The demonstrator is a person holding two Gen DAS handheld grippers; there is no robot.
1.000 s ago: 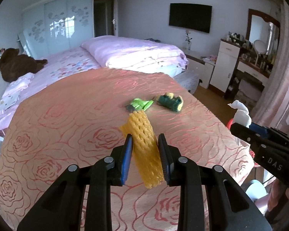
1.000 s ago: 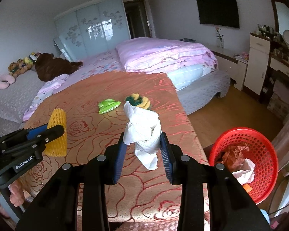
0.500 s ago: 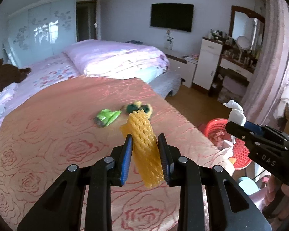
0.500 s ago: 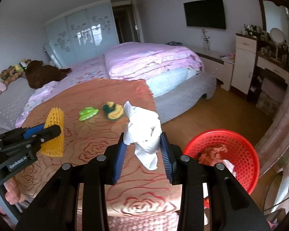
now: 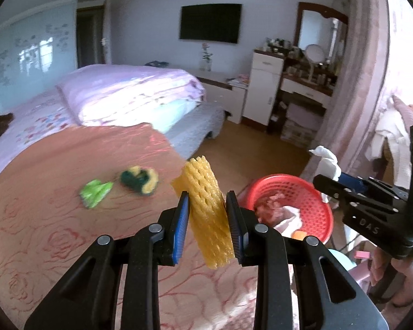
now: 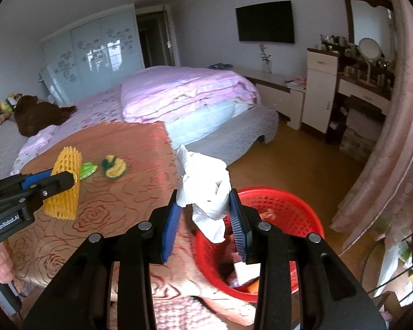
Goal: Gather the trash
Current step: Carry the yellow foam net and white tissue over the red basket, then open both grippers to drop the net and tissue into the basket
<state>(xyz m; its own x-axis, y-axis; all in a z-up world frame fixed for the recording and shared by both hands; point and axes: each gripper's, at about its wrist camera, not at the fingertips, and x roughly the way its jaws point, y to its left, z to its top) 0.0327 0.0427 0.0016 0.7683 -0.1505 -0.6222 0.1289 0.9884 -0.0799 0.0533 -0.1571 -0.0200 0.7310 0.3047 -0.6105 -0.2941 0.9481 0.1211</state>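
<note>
- While both grippers hold trash, the step in hand looks like the carry to the bin, with the drop not yet made.
- Largest in view, the bed (image 6: 129, 148) under its rose-patterned cover fills the left half of both wrist views, from about 7 to 10 o'clock.
- At 5 o'clock in the right wrist view stands the red basket (image 6: 297, 209) on the floor just beside the bed's corner; it already holds crumpled pinkish and white scraps and something orange, too jumbled to name.
- Clamped on a yellow foam net (image 5: 208, 214), the left gripper (image 5: 208, 228) hangs above the bed edge; the basket (image 5: 316, 209) lies at 3 o'clock of it, off to the side, not below.
- Closed on a crumpled white tissue (image 6: 203, 189), the right gripper (image 6: 205, 220) is over the basket's near rim, and the tissue's tail hangs above the opening.
- Still on the cover, at 10 o'clock in the left view, lie a green wrapper (image 5: 95, 192) and a green-and-yellow bundle (image 5: 139, 180), just beside each other.
- Next, I judge, the right jaws need only part to let the tissue fall; the left gripper must first swing over the opening, as the light net could miss.
</note>
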